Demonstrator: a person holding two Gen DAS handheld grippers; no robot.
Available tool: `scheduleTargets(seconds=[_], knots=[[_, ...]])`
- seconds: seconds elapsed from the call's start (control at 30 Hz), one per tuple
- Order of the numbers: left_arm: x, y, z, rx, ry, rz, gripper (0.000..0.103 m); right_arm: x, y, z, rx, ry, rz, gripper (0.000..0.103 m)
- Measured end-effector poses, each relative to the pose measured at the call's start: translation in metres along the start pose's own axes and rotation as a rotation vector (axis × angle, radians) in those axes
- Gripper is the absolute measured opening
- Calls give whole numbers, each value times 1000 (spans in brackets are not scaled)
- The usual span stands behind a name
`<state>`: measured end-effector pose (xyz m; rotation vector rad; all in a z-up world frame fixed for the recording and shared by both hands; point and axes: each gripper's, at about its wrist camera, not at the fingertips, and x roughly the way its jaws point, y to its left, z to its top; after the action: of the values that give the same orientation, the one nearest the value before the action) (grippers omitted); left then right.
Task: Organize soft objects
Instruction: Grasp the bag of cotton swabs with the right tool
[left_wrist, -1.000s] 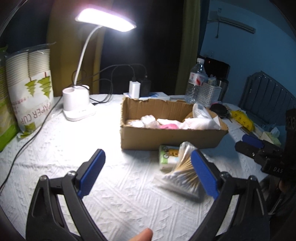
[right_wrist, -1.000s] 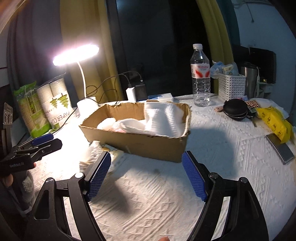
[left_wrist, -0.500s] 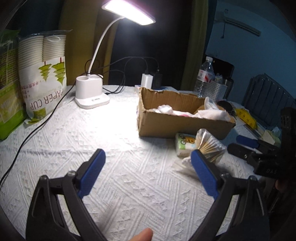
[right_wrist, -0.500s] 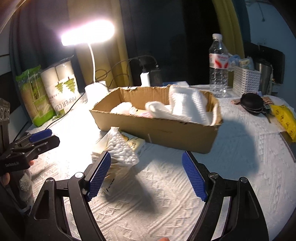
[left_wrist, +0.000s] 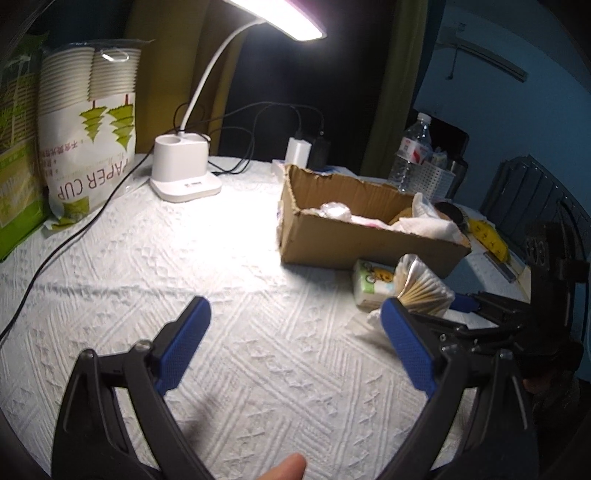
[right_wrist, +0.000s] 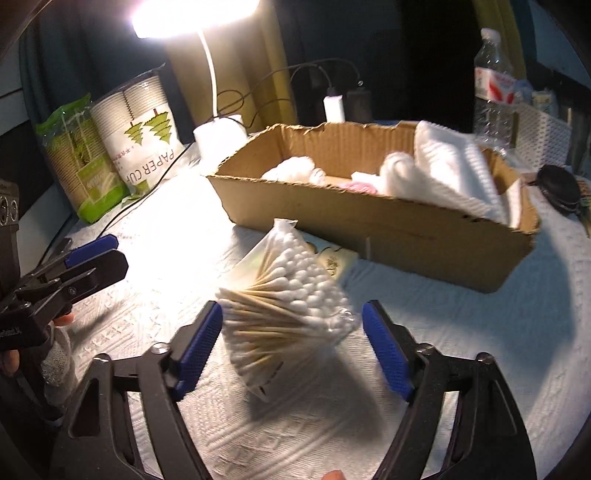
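A clear bag of cotton swabs (right_wrist: 288, 295) lies on the white tablecloth, between the open fingers of my right gripper (right_wrist: 293, 343); the fingers do not press on it. The bag also shows in the left wrist view (left_wrist: 424, 286), next to a small tissue pack (left_wrist: 371, 282). Behind them stands a cardboard box (right_wrist: 388, 225) holding white cloths (right_wrist: 454, 166) and a pink item; it also shows in the left wrist view (left_wrist: 354, 240). My left gripper (left_wrist: 295, 347) is open and empty over bare tablecloth, left of the bag.
A lit desk lamp (left_wrist: 183, 173) and a bag of paper cups (left_wrist: 88, 129) stand at the back left, with cables trailing across the cloth. A water bottle (right_wrist: 493, 85), a white basket (right_wrist: 543, 136) and a black pouch (right_wrist: 557, 186) sit at the back right.
My right gripper has moved forward and down until its open fingers sit around the swab bag. My left gripper has swung left, so the box and bag now lie further to its right.
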<state>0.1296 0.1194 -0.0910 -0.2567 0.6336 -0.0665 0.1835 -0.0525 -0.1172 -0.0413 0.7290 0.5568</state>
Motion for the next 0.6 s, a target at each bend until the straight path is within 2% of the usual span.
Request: scheduleTargets(seconds=[0.03,0.13,0.37,0.6], knots=[[1,1,0,-4,3,3,95,0,0,0,1,1,12,48],[3,-2,-1,7,14,17,95,-2,2,-1,-9,-9,25,40],[18,-34,-1,107,46,48,95,-22,-15,-4,-16,-48,21,36],[42,-69,6,166,76,23,95,-46,-52,-13,22,-77,4,36]])
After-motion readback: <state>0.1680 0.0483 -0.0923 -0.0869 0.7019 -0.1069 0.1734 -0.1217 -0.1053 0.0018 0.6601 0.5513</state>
